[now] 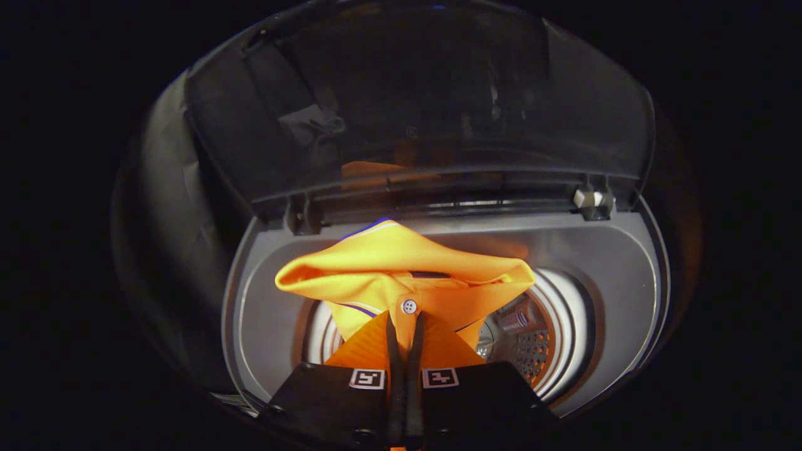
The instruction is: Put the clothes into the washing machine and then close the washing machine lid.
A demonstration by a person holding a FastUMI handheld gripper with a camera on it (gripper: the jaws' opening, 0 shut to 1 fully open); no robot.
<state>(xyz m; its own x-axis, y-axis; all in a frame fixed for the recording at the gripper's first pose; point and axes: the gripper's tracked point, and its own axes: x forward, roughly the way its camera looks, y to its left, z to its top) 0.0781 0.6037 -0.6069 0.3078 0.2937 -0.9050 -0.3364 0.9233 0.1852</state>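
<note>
Closest to us, the hand-held gripper [406,322] has its two black fingers [394,351] drawn almost together, pinching a fold of the orange polo shirt [401,263] just below its white button [409,306]. Each finger block carries a small black-and-white square marker [367,378].

The shirt hangs from that pinch over the mouth of the washing machine [601,269]. Its collar spreads wide to either side ahead of the fingertips, and a thin purple and white stripe [369,229] shows along its upper fold and again lower on the left. The cloth covers the middle and left of the opening, so we see little of the drum on that side.

Around the shirt lies the grey top deck of the top-loading machine, with a pale ring [567,313] edging the round opening. To the right of the shirt we look down into the drum [529,351], where the perforated metal wall shows, tinted orange by reflection, with a small ribbed purple-grey part [517,319] near its rim. Whether any of the shirt already rests inside the drum we cannot tell, because the fingers and the cloth hide the bottom.

Beyond the shirt, the dark translucent lid [426,100] stands raised, hinged along the back of the deck on two hinges, one on the left [301,216] and one on the right [592,200]. An orange reflection of the shirt shows faintly in the lid's lower part.
</note>
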